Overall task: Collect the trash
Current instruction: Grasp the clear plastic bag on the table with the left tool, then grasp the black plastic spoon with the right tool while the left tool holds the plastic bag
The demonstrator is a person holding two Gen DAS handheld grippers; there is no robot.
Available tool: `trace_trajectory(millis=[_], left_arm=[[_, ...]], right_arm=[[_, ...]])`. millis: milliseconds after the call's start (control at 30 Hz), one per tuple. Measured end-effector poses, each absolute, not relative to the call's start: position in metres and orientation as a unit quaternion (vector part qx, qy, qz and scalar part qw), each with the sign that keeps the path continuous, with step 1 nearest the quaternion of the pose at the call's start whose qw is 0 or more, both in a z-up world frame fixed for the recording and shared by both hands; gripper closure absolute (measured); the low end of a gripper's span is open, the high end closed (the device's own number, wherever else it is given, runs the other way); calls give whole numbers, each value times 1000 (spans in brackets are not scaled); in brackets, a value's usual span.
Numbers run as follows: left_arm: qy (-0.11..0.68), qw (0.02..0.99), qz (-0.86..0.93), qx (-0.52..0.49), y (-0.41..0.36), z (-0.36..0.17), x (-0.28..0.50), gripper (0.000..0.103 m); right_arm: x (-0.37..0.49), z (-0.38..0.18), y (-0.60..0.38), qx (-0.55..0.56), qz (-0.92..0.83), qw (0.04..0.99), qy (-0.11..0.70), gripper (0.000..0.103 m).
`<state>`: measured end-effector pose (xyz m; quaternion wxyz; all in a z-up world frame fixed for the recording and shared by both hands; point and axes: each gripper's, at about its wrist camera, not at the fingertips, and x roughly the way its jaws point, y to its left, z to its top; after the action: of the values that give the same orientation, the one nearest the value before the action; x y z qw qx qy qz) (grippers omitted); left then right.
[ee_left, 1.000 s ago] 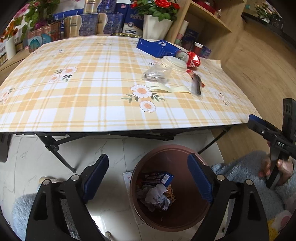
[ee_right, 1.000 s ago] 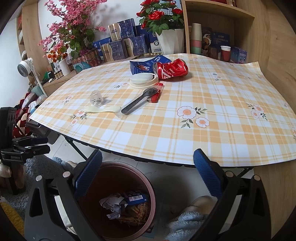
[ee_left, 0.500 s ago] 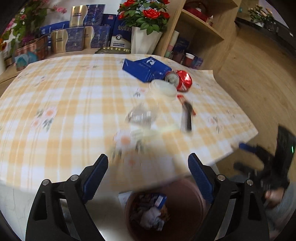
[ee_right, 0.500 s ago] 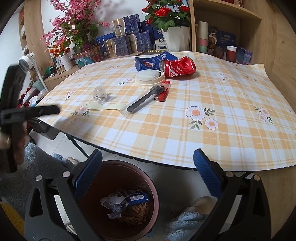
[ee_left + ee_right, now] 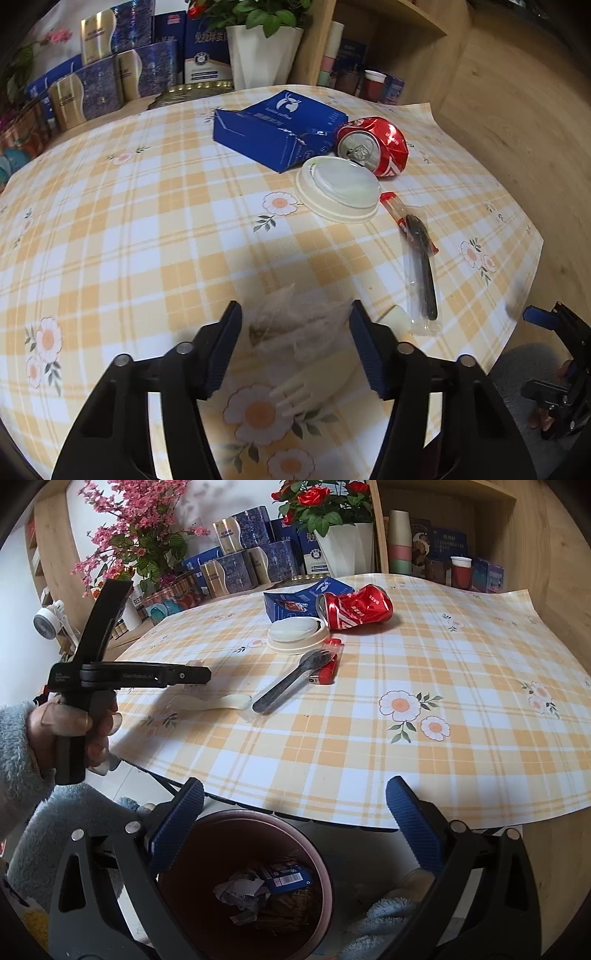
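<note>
My left gripper (image 5: 293, 332) hangs low over the checked table, and its jaws are closing around a crumpled clear plastic wrapper (image 5: 295, 321). The blurred wrapper nearly fills the gap, with a sliver of space at the left pad. A cream plastic fork (image 5: 303, 387) lies under it. Farther back are a cream lid (image 5: 340, 188), a crushed red can (image 5: 373, 147), a blue box (image 5: 277, 125) and a wrapped black fork (image 5: 423, 273) on a red packet (image 5: 395, 210). My right gripper (image 5: 295, 812) stands open and empty above the brown bin (image 5: 321, 853), which holds paper and wrappers.
The table's near edge (image 5: 332, 812) runs just beyond the bin. A white flower pot (image 5: 262, 55), dark blue gift boxes (image 5: 96, 85) and a wooden shelf with cups (image 5: 458, 568) line the far side. A hand in a fuzzy blue sleeve (image 5: 22, 746) holds the left gripper.
My left gripper has left the bin, swept forward over the table to the clear wrapper, and narrowed its jaws around it. The right gripper has stayed above the bin.
</note>
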<state>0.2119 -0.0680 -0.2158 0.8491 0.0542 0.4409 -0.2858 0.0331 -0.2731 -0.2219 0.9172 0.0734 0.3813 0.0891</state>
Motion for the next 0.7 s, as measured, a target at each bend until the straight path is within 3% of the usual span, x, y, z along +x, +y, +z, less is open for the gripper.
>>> trace_trajectory(millis=[133,467,633,700], left_arm=[[430,854,-285,63,-69,-215,209,61],[394,879,-270,8,-35,-185,186,63],[390,879,-271,-35,-10,-177,158,63],[391,877,-274,-53,-2,-178,144,63]], right_arm=[[38,-222,-272,75,86,917,383,6],[89,-204,-244,39,77,917,389,6],[128,-199,-237,81,86,913,391,28],[142,-203,-240,125,87,906,395,42]])
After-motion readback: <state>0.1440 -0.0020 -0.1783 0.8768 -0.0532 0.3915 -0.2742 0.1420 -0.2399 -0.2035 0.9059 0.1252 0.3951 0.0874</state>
